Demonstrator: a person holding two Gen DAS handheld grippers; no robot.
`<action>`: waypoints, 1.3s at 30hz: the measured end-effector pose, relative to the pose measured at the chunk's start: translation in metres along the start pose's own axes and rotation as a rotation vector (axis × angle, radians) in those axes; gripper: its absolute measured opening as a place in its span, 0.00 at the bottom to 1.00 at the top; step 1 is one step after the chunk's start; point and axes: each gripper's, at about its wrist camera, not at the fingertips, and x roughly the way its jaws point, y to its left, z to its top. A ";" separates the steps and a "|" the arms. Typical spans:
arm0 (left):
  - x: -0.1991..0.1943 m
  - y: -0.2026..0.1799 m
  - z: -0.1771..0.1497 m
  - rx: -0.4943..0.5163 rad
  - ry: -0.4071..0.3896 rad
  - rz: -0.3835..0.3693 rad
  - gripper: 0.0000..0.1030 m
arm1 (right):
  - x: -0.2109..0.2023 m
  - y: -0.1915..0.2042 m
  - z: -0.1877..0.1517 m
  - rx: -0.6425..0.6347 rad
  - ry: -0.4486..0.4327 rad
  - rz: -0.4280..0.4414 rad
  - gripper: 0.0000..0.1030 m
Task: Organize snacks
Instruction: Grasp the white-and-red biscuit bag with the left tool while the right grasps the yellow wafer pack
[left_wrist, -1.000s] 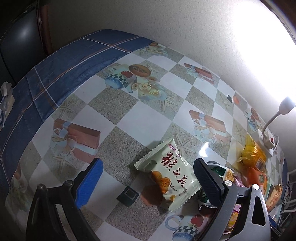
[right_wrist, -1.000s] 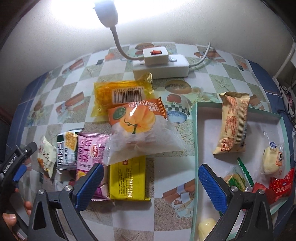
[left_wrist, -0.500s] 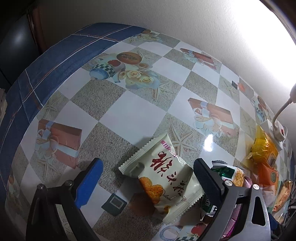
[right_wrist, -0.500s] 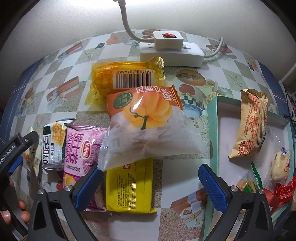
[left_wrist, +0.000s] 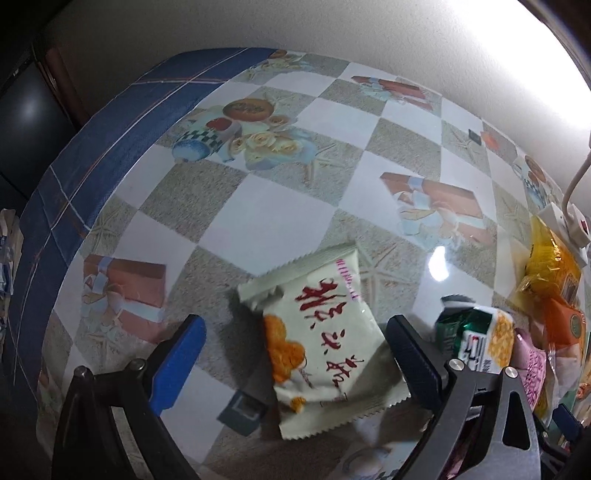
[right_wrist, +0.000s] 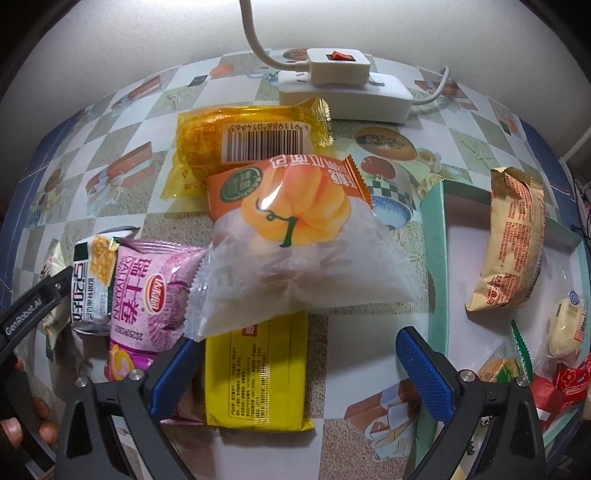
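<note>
My left gripper (left_wrist: 295, 354) is open and straddles a cream snack packet with red writing (left_wrist: 321, 343) that lies flat on the table. My right gripper (right_wrist: 295, 362) is open above a yellow packet (right_wrist: 258, 373). A clear bag with an orange pumpkin print (right_wrist: 295, 243) lies just ahead of it, over an amber packet with a barcode (right_wrist: 251, 144). A pink packet (right_wrist: 147, 295) and a green-white packet (right_wrist: 92, 280) lie to the left. A teal tray (right_wrist: 437, 258) at right holds several snacks, among them a tan packet (right_wrist: 513, 243).
A white power strip with a red switch (right_wrist: 343, 88) and its cable sit at the back by the wall. The left gripper's body (right_wrist: 33, 314) shows at the right view's left edge. The checked tablecloth has a blue border (left_wrist: 110, 155).
Both grippers have moved forward and lower. The cream packet now lies between the left fingers. The right gripper has shifted left from the tray to over the yellow packet.
</note>
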 end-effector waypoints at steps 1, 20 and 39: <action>0.000 0.004 0.000 0.003 0.008 0.002 0.95 | 0.001 -0.001 -0.002 0.001 0.000 0.000 1.00; -0.002 0.035 0.000 -0.015 -0.018 0.008 0.92 | -0.002 0.021 -0.007 -0.019 -0.018 -0.015 0.83; -0.016 0.029 -0.003 -0.008 -0.019 0.006 0.60 | -0.019 0.047 -0.026 -0.016 -0.055 0.014 0.50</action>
